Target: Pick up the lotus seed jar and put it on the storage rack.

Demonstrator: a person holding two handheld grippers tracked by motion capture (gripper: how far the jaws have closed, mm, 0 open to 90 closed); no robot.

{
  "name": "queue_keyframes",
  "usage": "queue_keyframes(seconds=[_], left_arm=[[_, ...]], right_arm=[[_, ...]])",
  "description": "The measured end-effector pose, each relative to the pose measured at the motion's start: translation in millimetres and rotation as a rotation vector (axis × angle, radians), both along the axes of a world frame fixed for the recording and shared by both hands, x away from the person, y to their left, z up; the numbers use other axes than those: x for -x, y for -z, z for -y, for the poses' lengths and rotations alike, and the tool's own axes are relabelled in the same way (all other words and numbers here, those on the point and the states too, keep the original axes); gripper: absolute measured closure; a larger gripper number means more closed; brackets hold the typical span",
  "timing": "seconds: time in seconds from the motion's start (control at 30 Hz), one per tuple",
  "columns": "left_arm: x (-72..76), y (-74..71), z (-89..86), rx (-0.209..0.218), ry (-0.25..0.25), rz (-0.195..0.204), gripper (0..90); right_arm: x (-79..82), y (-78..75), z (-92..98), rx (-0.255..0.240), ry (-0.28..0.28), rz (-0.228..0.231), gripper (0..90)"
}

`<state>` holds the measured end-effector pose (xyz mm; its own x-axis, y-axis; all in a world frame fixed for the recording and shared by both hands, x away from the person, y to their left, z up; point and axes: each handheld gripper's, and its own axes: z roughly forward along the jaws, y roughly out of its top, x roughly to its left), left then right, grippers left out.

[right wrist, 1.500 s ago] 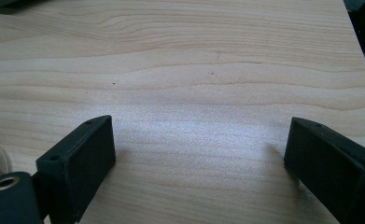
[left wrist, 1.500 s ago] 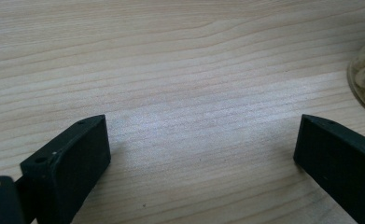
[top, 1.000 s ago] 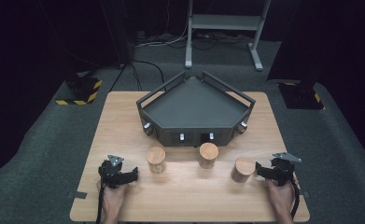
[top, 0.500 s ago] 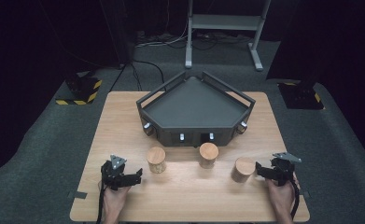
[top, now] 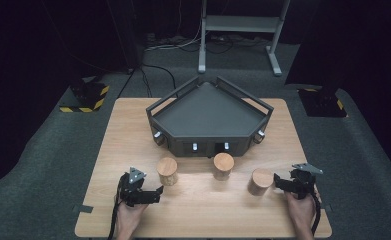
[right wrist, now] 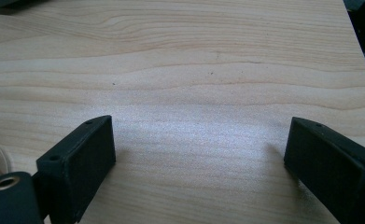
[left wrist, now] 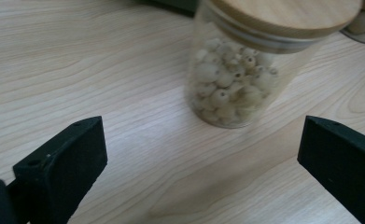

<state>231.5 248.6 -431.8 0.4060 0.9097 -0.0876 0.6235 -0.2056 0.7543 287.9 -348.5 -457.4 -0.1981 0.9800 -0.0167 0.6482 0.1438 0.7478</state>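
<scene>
Pale wooden surface carries dark five-sided tray at far middle; three jars stand in row before it. Left jar nearest left gripper: clear glass cylinder, round bamboo lid, filled with pale holed wooden beads; upright, long axis vertical, lid up. Left gripper jaws spread wide, jar ahead between them, untouched. Right gripper open, empty, beside right jar

Overhead view; two close tabletop views.
</scene>
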Motion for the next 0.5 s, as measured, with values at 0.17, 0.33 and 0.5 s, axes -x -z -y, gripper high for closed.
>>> queue_keyframes(seconds=[0.17, 0.33, 0.5], left_arm=[[-7.5, 1.6, 7.5, 0.011, 0.024, -0.015, 3.0], [-17.2, 1.2, 17.5, 0.01, 0.029, -0.016, 4.4], [-23.1, 0.0, 25.2, 0.006, 0.032, -0.01, 5.4]], right_arm=[[0.0, 0.0, 0.0, 0.0, 0.0, 0.0, 7.5], [0.0, 0.0, 0.0, 0.0, 0.0, 0.0, 7.5], [0.0, 0.0, 0.0, 0.0, 0.0, 0.0, 7.5]])
